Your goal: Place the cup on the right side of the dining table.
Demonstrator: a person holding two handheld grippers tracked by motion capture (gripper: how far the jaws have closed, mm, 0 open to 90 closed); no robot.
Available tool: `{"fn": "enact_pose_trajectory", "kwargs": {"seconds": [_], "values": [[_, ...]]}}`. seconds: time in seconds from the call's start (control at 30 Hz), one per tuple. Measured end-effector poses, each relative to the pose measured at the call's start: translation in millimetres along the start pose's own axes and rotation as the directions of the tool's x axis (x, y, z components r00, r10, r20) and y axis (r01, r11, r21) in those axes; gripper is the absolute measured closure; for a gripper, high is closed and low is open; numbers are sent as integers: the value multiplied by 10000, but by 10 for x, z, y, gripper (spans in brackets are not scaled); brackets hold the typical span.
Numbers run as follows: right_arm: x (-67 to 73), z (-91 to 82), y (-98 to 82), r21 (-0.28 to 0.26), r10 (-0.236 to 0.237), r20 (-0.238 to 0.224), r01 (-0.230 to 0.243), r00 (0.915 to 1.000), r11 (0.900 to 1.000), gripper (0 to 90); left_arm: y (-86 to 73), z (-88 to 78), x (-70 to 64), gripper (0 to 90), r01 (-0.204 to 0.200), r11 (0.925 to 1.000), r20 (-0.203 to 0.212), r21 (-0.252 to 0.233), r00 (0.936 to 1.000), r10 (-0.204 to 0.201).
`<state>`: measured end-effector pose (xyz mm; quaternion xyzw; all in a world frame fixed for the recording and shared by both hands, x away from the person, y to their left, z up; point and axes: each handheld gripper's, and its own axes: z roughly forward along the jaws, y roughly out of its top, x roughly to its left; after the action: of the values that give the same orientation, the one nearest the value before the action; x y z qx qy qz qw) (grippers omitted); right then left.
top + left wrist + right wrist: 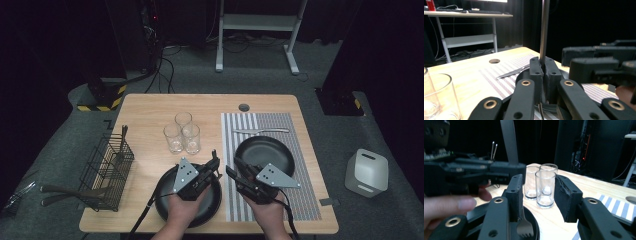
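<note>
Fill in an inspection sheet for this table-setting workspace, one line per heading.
Surface: wooden table, striped placemat on its right half.
Job's things: fork upright, tines down, over the near black plate.
Clutter: second black plate on the placemat, knife beyond it; three glasses; wire basket with cutlery at the left edge.
Grippers: left gripper shut on the fork; right gripper open, gripping nothing.
Cables: gripper cable trails off the near edge; floor cables beyond the table.
Surroundings: white box on the floor, desk frame.

Black two-jaw left tongs (pixel 216 159) and right tongs (pixel 232 166), brass-ringed pivots, grey three-cornered plates, trailing black cables
</note>
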<state>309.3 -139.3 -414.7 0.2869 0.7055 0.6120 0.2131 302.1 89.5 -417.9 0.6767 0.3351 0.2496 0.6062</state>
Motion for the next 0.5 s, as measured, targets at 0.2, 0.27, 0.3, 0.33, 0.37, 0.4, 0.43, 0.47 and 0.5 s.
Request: {"fn": "enact_pose_trajectory", "kwargs": {"seconds": [0.2,0.27,0.3,0.33,0.37,0.4,0.43,0.47,0.5], "values": [[-3,-12,160,-43,-125,-28,125,9999,9999,537,-12,17,7,866,66,10000,131,-66,9999,-65],[-3,-14,195,-58,-191,53,191,9998,9998,537,-8,25,15,866,131,9999,152,-112,9998,-129],[-5,-18,211,-65,-211,97,212,9997,9998,537,-7,30,16,866,142,9998,163,-132,9998,-140],[-7,-19,223,-77,-195,107,196,9998,9998,534,-6,37,17,865,111,9999,161,-119,9998,-109],[-10,-22,242,-101,-165,132,166,9998,9998,531,-8,42,16,866,80,9999,156,-99,9998,-78],[-14,-25,257,-108,-142,137,143,9998,9998,528,-12,49,14,866,84,9999,160,-83,9998,-83],[-16,-29,270,-126,-151,157,153,9998,9998,526,-15,54,12,866,76,10000,170,-60,9998,-75],[-15,-33,279,-137,-144,175,146,9997,9998,523,-21,60,9,865,38,10000,166,-16,9999,-38],[-17,-35,292,-161,-180,206,184,9996,9997,520,-26,66,3,865,15,10000,159,-9,9999,-15]]}}
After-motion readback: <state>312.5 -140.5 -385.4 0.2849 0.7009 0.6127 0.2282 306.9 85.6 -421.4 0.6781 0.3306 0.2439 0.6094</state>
